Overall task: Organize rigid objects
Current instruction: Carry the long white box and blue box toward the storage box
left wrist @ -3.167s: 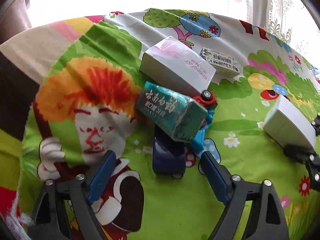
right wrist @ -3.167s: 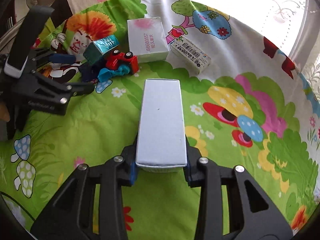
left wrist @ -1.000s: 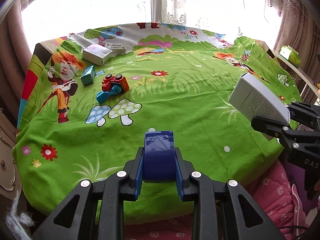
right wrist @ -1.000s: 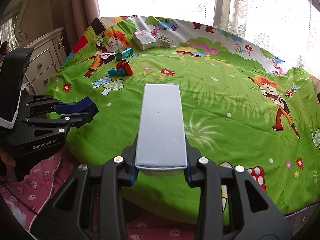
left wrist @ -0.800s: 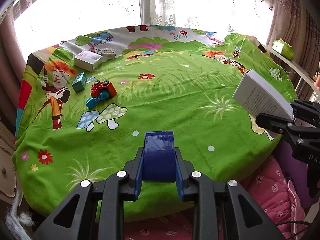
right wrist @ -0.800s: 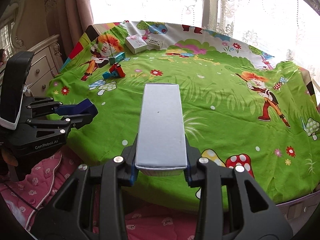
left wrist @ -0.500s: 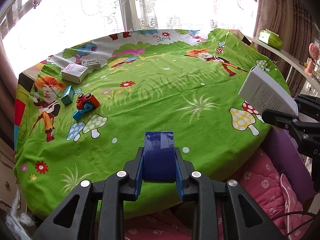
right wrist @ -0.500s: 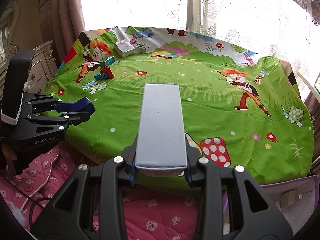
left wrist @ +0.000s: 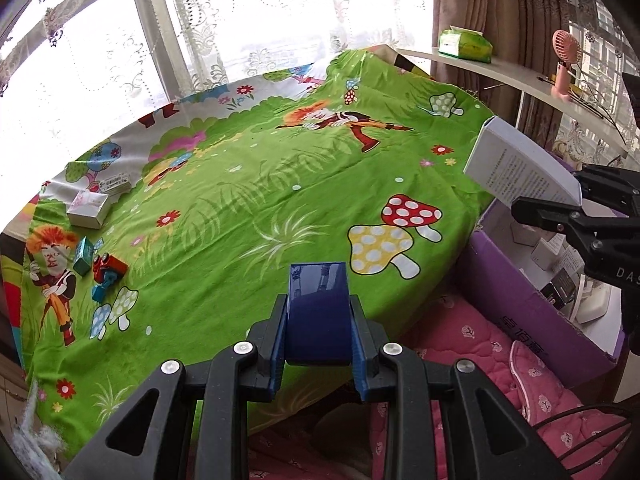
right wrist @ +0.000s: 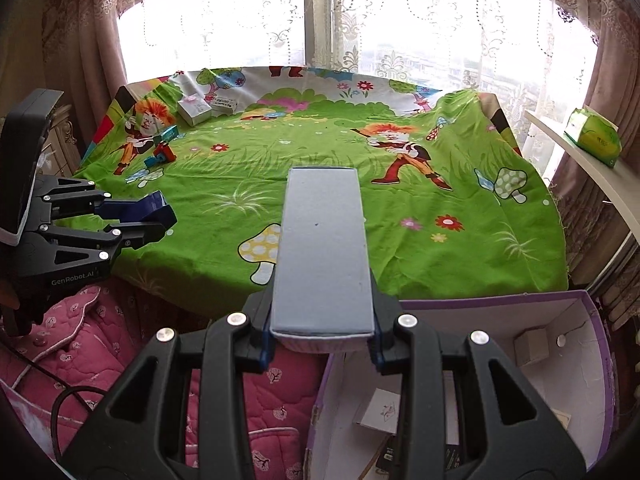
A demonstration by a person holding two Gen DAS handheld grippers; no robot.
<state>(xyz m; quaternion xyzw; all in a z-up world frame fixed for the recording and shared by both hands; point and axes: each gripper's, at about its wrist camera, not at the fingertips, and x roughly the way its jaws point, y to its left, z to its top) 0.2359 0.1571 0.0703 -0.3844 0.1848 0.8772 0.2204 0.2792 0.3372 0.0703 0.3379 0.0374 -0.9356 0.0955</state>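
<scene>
My left gripper (left wrist: 318, 336) is shut on a dark blue box (left wrist: 318, 312) and holds it in the air just off the table's near edge; it also shows at the left of the right wrist view (right wrist: 154, 210). My right gripper (right wrist: 322, 338) is shut on a long white box (right wrist: 322, 248), held above the near rim of a purple cardboard box (right wrist: 592, 312). The white box shows at the right of the left wrist view (left wrist: 520, 166), over the purple box (left wrist: 520, 296). On the far left of the table lie a white box (left wrist: 88, 210), a teal box (left wrist: 85, 256) and a red toy car (left wrist: 108, 270).
The table wears a green cartoon cloth (left wrist: 248, 208). The purple box holds several small boxes (right wrist: 530, 342). A pink quilted cushion (left wrist: 480, 344) lies below the table edge. A shelf at the right carries a green tissue pack (left wrist: 464, 44) and a pink fan (left wrist: 564, 60).
Both grippers have pulled back from the table and swung right with their boxes. The purple box has come into view under the right gripper.
</scene>
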